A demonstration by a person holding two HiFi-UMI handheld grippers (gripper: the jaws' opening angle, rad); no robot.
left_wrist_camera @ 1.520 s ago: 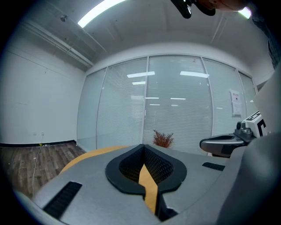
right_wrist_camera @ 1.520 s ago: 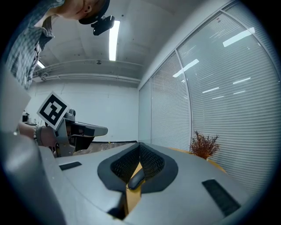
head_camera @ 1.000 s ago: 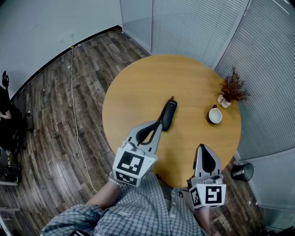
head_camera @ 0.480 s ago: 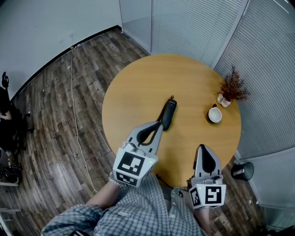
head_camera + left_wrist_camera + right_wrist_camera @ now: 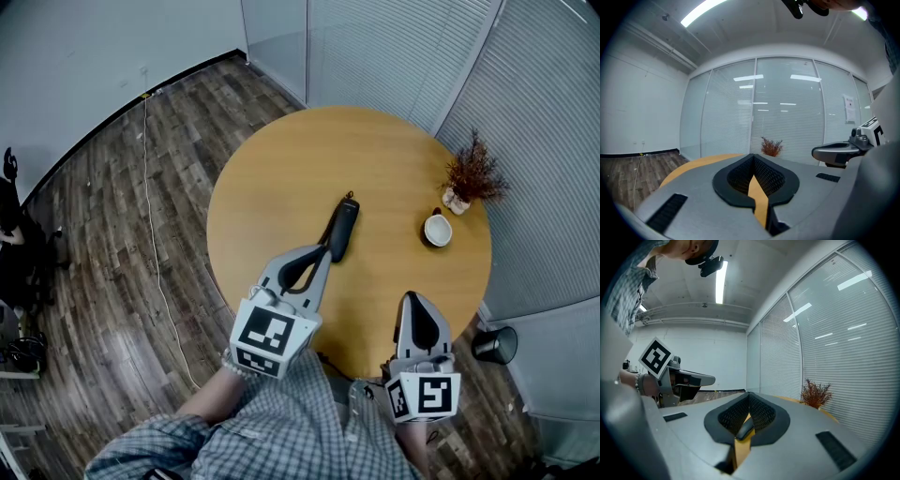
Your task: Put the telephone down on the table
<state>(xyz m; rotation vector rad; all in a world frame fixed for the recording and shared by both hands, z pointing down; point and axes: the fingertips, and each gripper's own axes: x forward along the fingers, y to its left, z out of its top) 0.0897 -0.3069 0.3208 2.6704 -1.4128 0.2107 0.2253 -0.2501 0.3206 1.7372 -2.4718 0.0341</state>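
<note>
The black telephone [image 5: 341,230] lies flat on the round wooden table [image 5: 281,178], near its middle, with its short antenna pointing away from me. My left gripper [image 5: 323,251] is shut, and its tips hang at the handset's near end. In the left gripper view the left gripper [image 5: 753,157] has nothing between its jaws, only table showing past them. My right gripper [image 5: 410,300] is shut over the table's near right edge, apart from the phone. Past the closed right gripper [image 5: 749,397] the telephone [image 5: 745,428] shows on the table beyond.
A white cup [image 5: 437,230] and a small pot of dried twigs [image 5: 472,178] stand at the table's right side. A dark bin [image 5: 494,345] sits on the floor at the right. A thin cable [image 5: 150,216] runs across the wood floor at the left.
</note>
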